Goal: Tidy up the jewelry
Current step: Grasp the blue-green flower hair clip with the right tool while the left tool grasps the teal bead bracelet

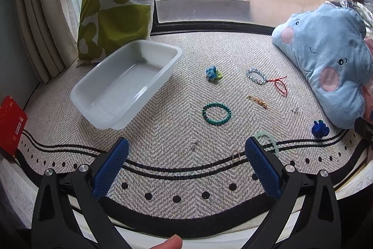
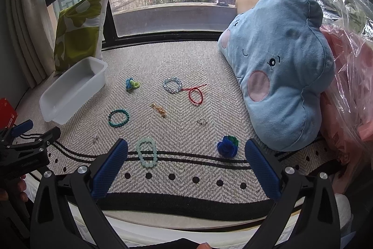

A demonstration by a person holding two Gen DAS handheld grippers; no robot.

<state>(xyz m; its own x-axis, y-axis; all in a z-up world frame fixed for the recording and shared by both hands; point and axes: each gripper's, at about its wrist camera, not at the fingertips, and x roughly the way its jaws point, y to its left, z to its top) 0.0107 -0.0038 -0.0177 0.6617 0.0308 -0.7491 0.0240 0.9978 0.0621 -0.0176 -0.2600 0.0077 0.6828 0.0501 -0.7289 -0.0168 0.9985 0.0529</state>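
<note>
An empty white plastic bin [image 1: 127, 88] [image 2: 72, 89] sits at the left of the herringbone mat. Jewelry lies spread to its right: a teal bead bracelet [image 1: 217, 113] [image 2: 118, 117], a pale green bead bracelet [image 2: 146, 152] [image 1: 268, 140], a silver-blue bracelet [image 1: 256, 75] [image 2: 172, 85], a red cord [image 1: 279, 85] [image 2: 195, 95], a gold chain [image 1: 258, 102] [image 2: 159, 110], a blue-green knot [image 1: 213, 73] [image 2: 131, 83], a dark blue flower piece [image 1: 319, 129] [image 2: 228, 145] and small silver pieces [image 1: 193, 143] [image 2: 202, 121]. My left gripper [image 1: 186, 166] and right gripper [image 2: 186, 166] are open and empty above the mat's near edge.
A blue cloud cushion [image 1: 326, 67] [image 2: 279, 76] leans at the right, with plastic-wrapped pink items [image 2: 349, 85] behind it. A green patterned pillow [image 1: 116, 13] and curtain stand behind the bin. A red box [image 1: 10, 123] is at the far left. The window runs along the back.
</note>
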